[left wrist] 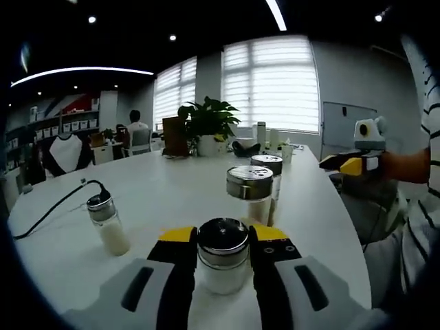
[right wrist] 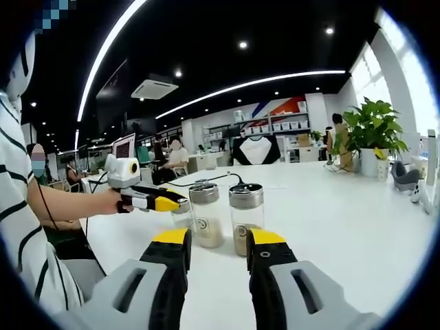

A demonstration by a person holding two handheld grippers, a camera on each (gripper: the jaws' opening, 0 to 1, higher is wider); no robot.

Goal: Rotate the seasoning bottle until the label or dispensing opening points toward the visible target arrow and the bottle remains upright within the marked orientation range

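Gripping a small bottle (left wrist: 223, 256) with white powder and a shiny lid, the left gripper (left wrist: 223, 242) has one yellow-tipped jaw on each side of it, and the jaws touch its sides. The bottle stands straight up on the white table (left wrist: 158, 199), close to the near edge. Just behind it stand two more bottles, one with a big metal lid (left wrist: 250, 190) and another (left wrist: 267, 168) a bit farther back. A fourth bottle (left wrist: 106, 223) stands alone to the left, well apart, with bare table all around it. A black cable (left wrist: 58, 204) runs from near it toward the left edge. Far back sits a plant (left wrist: 206, 124) in a white pot near the windows. In the left gripper view the other gripper shows at the right, held out past the table's right edge. In the right gripper view the right gripper (right wrist: 218, 242) is open with nothing between its jaws. It hangs over bare table, and the two tall bottles stand in front of it, near but not touching. The table to its right is wide and free. The left gripper shows there at the left, held by a hand (right wrist: 110, 201)
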